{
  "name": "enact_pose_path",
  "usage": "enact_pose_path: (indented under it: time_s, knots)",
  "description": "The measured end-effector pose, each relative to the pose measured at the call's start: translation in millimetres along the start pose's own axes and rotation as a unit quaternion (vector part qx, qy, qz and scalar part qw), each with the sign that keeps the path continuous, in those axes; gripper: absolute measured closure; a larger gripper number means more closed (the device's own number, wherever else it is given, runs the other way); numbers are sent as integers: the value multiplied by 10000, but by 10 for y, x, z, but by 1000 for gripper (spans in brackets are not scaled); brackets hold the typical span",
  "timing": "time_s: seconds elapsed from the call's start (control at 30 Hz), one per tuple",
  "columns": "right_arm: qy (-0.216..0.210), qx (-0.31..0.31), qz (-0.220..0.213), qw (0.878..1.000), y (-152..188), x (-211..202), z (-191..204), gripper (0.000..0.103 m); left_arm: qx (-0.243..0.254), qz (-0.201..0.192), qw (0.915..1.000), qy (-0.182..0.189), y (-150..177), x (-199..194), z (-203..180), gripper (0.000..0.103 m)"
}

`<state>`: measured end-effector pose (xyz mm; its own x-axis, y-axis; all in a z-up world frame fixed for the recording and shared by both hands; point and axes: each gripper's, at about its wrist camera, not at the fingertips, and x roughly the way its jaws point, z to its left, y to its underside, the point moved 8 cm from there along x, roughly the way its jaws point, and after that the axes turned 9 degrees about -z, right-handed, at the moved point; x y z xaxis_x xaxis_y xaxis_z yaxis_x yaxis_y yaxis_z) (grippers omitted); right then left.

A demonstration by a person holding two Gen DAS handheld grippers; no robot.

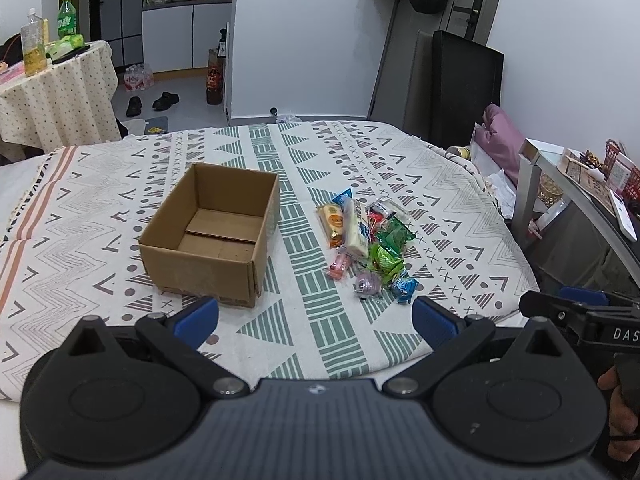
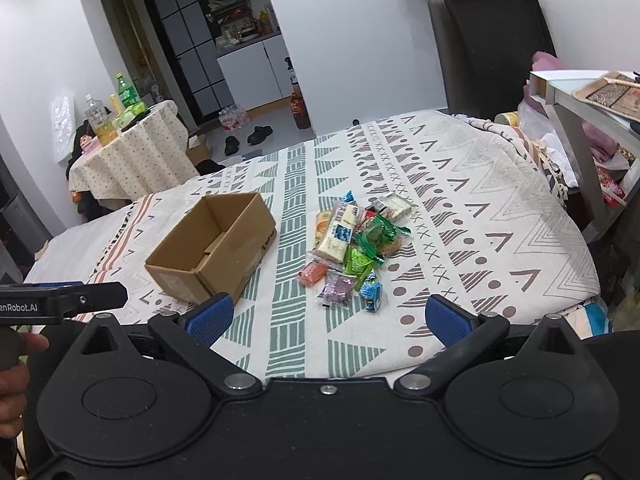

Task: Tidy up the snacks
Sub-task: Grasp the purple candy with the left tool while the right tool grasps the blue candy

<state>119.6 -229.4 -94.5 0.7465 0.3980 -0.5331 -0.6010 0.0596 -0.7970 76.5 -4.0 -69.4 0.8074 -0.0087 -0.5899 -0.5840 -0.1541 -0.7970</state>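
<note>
An open, empty cardboard box [image 1: 212, 236] sits on the patterned cloth; it also shows in the right wrist view [image 2: 214, 248]. To its right lies a pile of wrapped snacks [image 1: 368, 244], also in the right wrist view [image 2: 354, 248]: a long white bar, green packets, a purple one, a small blue one. My left gripper [image 1: 316, 320] is open and empty, near the front edge, short of box and snacks. My right gripper [image 2: 330, 318] is open and empty, just short of the snack pile. Each gripper shows at the edge of the other's view.
The patterned cloth [image 1: 440, 184] covers a bed-like surface. A grey side table [image 2: 576, 92] with a tray stands at the right. A small round table [image 1: 52, 92] with bottles stands at the far left. Shoes and bottles lie on the floor beyond.
</note>
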Motion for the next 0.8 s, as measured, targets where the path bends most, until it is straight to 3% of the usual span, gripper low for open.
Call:
enact_pose_path:
  time_s: [0.43,0.53,0.8]
  knots:
    - [150,363,181,9991,85,368,-329,1,-76,172,9996,191,18,484,-160,3]
    - [197,503,266,9982,128,494,-413,11,-55,232,9994,251,46,624,-206,3]
    - [210,864,577,9944,270,845,-564,21,-86,559,9978,350,144,1078,-329,17]
